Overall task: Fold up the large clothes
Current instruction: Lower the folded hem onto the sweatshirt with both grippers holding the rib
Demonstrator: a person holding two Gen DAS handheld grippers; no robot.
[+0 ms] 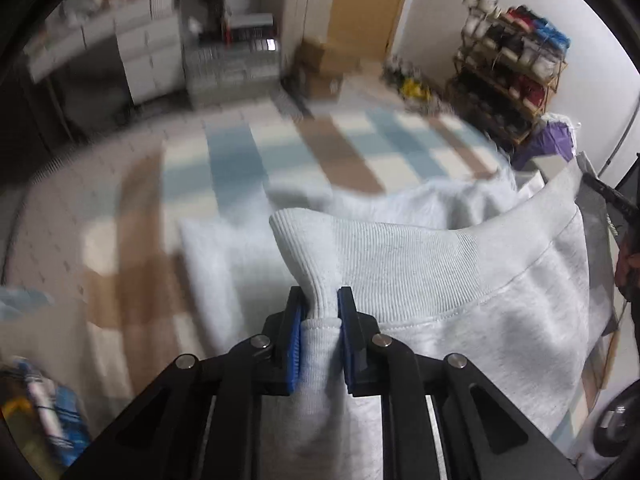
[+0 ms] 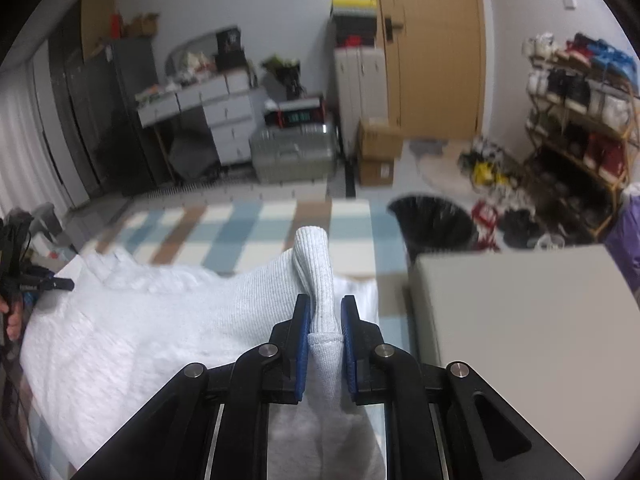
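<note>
Cluttered room, checked bed cover mid-frame. Pale grey sweatshirt lies over it, centre to lower right. Left gripper and right gripper each clamp its ribbed hem — soft, limp, fairly thick; hem corners look the best hold.

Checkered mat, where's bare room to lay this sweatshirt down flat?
The checkered mat is bare beyond the white sweatshirt, up to the grey case. Crowded on the right: black bin, beige box, shoe rack.
</note>
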